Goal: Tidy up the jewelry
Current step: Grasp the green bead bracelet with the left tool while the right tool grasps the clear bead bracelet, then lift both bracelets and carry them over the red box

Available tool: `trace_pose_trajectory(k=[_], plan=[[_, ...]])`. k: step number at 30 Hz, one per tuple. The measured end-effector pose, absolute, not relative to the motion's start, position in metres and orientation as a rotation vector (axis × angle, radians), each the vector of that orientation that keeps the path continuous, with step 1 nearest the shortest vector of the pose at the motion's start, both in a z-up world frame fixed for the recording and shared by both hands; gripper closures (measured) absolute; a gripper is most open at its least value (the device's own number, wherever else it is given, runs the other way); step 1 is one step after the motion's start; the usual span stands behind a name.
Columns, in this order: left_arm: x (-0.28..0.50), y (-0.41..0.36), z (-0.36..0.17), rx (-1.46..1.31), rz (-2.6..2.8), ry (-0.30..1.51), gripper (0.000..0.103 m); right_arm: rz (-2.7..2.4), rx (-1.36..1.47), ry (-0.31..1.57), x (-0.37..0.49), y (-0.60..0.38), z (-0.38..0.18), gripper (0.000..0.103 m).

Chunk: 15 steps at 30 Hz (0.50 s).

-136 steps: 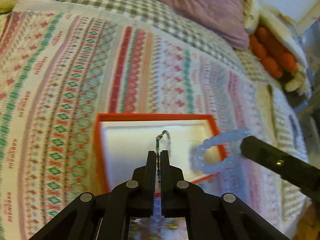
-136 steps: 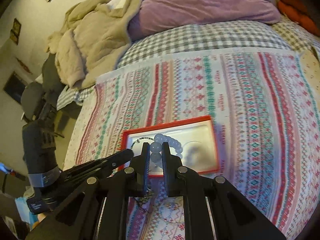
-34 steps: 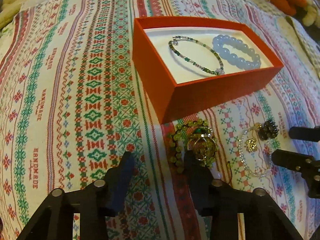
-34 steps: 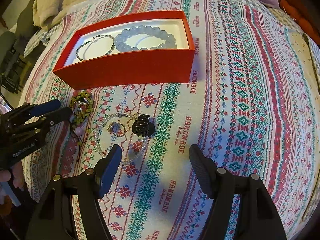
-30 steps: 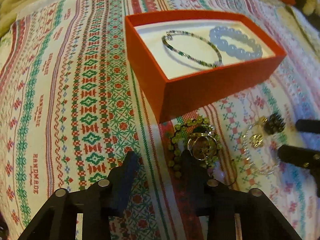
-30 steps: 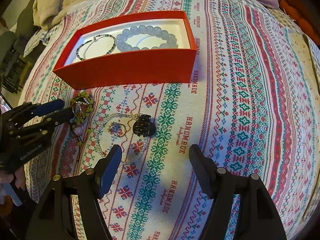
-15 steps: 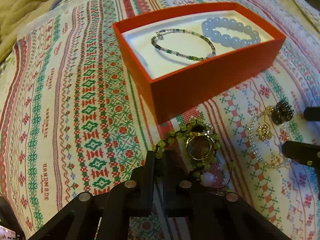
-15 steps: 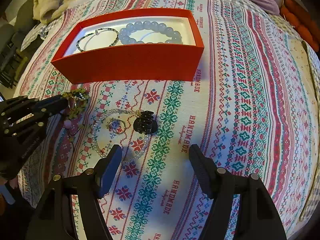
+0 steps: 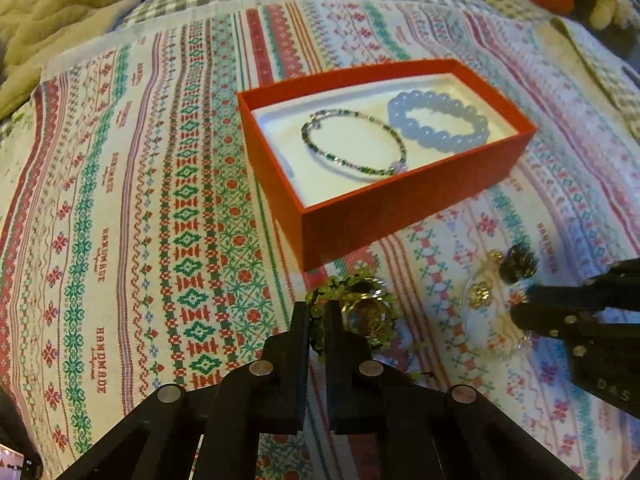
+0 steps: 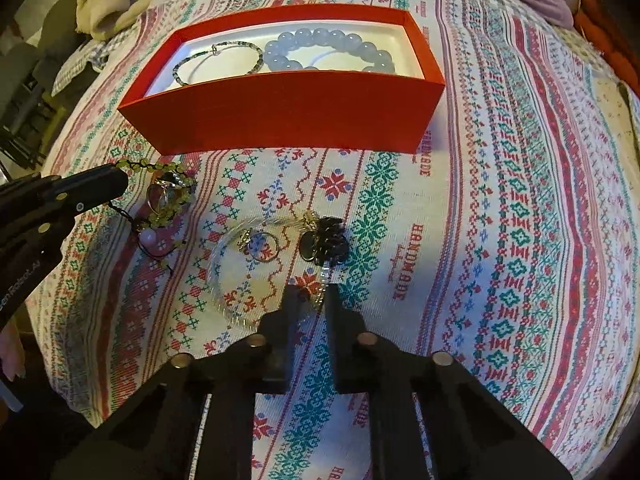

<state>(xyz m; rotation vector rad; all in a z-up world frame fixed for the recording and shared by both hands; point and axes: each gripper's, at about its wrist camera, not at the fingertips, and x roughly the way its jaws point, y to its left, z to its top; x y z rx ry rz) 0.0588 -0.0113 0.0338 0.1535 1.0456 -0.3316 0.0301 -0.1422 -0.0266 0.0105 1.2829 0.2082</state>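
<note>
Green bead bracelet [image 9: 352,300] now pinched by left gripper [image 9: 318,320], right gripper [image 10: 308,300] closing on clear bracelet [image 10: 224,276] (strand between jaws), red box [image 10: 280,108] untouched.

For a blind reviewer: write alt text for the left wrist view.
The left gripper is shut on a green beaded bracelet lying on a patterned cloth. Behind it, an open red box holds a thin bracelet and a pale blue one; the right gripper is closing at right.

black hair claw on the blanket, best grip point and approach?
Take the hair claw across its dark body from above, jaws closing on its two sides. It lies low on the blanket, so a level approach would likely snag cloth. Its near edge touches the clear bracelet, so pinching high should spare that.
</note>
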Motion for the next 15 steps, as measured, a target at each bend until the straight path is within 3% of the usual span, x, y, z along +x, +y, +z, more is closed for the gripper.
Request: trace_pose_trajectory(k=[2,15], plan=[[0.058,-0.011,0.036,0.141,-0.342,1.046,0.101,0.214,0.026,1.289,0.031,-0.146,-0.026,0.099],[0.055,-0.004,0.055,0.092,-0.364,1.012,0.101,0.272,0.061,1.257,0.017,-0.161,0.004,0.1]])
